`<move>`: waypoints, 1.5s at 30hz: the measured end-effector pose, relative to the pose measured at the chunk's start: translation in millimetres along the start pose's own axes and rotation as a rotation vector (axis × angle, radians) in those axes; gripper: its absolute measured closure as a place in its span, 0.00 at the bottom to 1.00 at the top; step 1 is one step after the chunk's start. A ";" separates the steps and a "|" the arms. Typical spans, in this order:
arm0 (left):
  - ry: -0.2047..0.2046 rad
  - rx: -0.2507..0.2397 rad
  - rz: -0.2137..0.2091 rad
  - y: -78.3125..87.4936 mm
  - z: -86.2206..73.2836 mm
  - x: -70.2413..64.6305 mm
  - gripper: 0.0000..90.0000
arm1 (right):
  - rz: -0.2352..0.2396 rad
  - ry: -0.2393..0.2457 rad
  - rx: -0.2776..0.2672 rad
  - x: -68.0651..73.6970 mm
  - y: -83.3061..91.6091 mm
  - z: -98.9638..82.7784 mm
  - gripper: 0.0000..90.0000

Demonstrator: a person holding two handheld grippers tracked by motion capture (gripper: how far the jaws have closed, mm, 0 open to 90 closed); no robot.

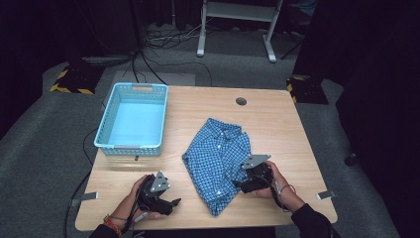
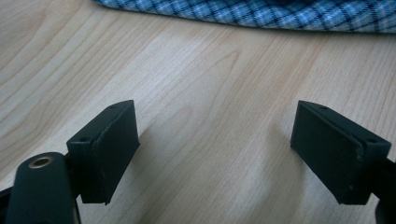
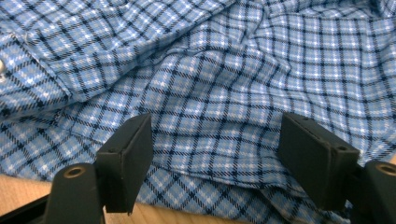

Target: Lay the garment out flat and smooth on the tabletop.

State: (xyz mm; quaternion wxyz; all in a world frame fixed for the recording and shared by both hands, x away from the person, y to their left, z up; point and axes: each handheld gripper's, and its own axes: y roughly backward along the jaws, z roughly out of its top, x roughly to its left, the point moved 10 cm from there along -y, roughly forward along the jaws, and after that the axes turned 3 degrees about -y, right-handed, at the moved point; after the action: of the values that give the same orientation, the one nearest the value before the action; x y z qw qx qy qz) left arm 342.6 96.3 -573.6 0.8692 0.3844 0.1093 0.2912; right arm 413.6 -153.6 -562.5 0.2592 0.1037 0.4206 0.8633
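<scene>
A folded blue checked shirt [image 1: 218, 156] lies in the middle of the wooden table [image 1: 277, 129], collar toward the far side. My right gripper [image 1: 236, 185] rests at the shirt's right edge, near its lower part. Its jaws stand wide apart over the cloth [image 3: 224, 107], and nothing is pinched between them. My left gripper [image 1: 176, 202] lies on the bare wood left of the shirt, near the front edge. It is open, with only wood grain between its pads [image 2: 116, 149]. The shirt's hem [image 2: 261, 14] runs across the top of the left gripper view.
An empty light blue plastic basket [image 1: 132, 119] stands at the table's far left. A round cable hole [image 1: 241, 101] sits near the far edge. Tape tabs mark the front corners. Beyond the table are floor cables and a white stand's legs.
</scene>
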 end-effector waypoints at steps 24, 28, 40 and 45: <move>-0.172 0.002 -0.059 -15.8 58.6 -43.8 0.27 | 0.067 -0.047 -0.100 -3.2 0.3 -7.8 0.30; -0.195 -0.011 -0.054 -18.4 69.5 -47.3 0.27 | 0.067 -0.047 -0.100 -3.2 0.3 -7.8 0.30; -0.250 -0.028 -0.102 -23.9 84.9 -63.5 0.28 | 0.069 -0.045 -0.101 -3.3 0.1 -7.5 0.29; -0.274 -0.018 -0.144 -22.9 81.1 -72.8 0.29 | 0.069 -0.045 -0.101 -3.3 0.1 -7.5 0.29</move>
State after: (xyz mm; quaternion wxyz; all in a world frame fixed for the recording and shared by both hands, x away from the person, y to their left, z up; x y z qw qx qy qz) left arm 327.2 -7.9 -537.6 0.8979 0.4040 0.0145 0.1741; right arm 413.4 -160.4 -567.0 0.2434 0.1242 0.3668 0.8893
